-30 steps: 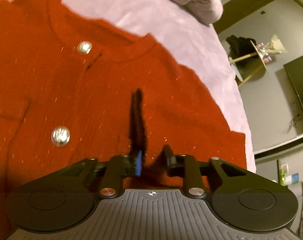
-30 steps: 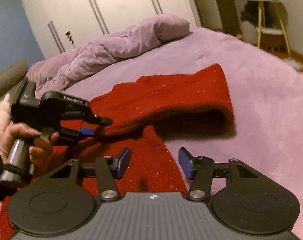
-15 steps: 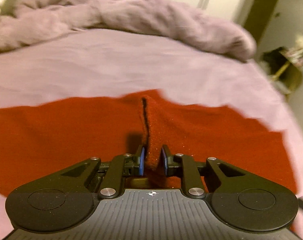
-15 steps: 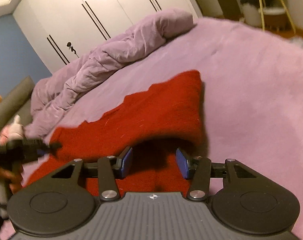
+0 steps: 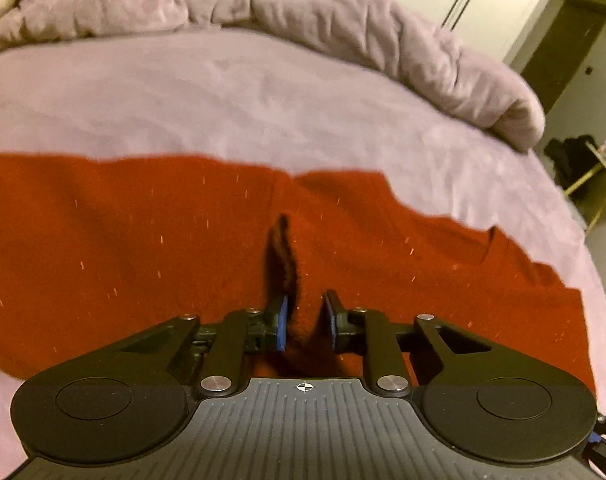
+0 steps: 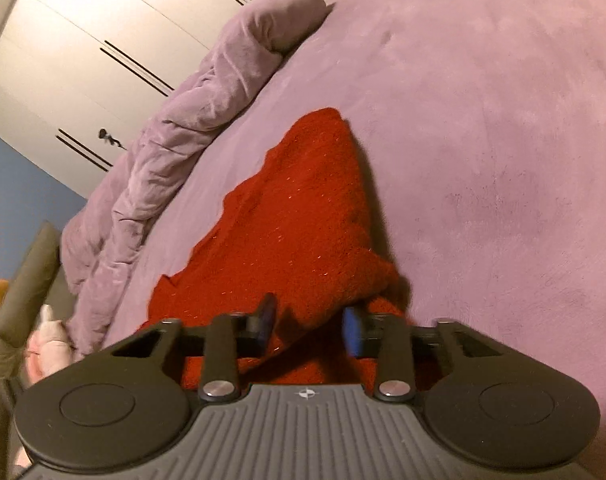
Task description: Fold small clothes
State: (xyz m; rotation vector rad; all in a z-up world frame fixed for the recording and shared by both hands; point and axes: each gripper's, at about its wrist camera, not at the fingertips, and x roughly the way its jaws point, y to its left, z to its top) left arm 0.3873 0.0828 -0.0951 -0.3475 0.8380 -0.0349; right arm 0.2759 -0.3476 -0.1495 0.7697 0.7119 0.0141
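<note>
A red knit cardigan (image 5: 143,248) lies spread on the lilac bed cover (image 5: 263,100), folded over so its buttons are hidden. My left gripper (image 5: 306,322) sits low over it, jaws a little apart, with a raised ridge of red knit running up between the blue pads (image 5: 282,322). In the right wrist view the cardigan (image 6: 303,216) stretches away in a folded wedge. My right gripper (image 6: 309,326) is open, its pads either side of the folded edge, not closed on it.
A rumpled lilac duvet (image 5: 343,28) lies along the far side of the bed. White wardrobe doors (image 6: 83,60) stand behind it. A small gold-legged side table (image 5: 595,184) stands off the bed's right edge. A pink soft toy (image 6: 49,340) lies at the left.
My left gripper carried the pinched knit over, laid it flat, and its jaws have parted slightly. My right gripper moved in closer over the folded edge and tilted.
</note>
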